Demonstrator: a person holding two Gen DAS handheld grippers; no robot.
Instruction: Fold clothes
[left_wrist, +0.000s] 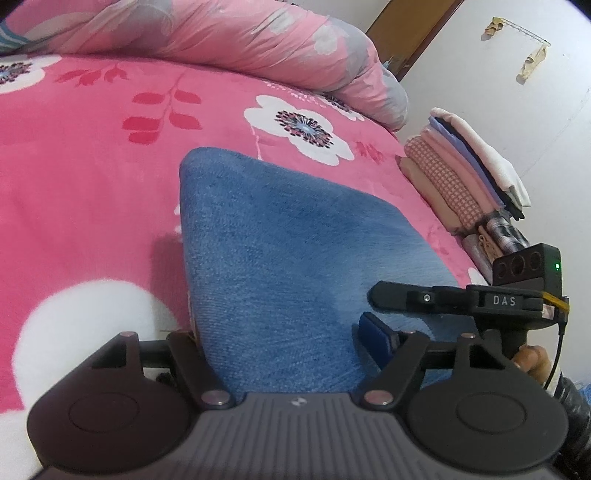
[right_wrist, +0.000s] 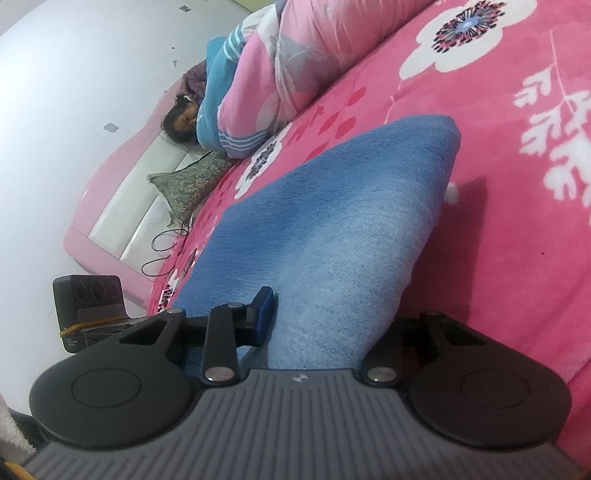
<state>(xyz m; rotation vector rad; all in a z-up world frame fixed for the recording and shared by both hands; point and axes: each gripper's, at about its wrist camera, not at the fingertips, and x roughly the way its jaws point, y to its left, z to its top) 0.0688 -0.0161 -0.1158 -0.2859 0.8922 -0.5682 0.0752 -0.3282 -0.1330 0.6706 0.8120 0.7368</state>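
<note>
Gripping the near edge of the jeans (left_wrist: 280, 236), the left gripper (left_wrist: 291, 343) and right gripper (right_wrist: 332, 325) each pinched denim between their fingers. The jeans lay as a folded slab on the bed (left_wrist: 92, 166), stretching away from both tools. Judging by that, either another fold or carrying it to the stack (left_wrist: 469, 166) came next; both called for level, matched hands.

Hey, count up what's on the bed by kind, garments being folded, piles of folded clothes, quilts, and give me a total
Blue denim garment, between both grippers: 1
Stack of folded clothes: 1
Rolled pink quilt: 1
Total: 3
</note>
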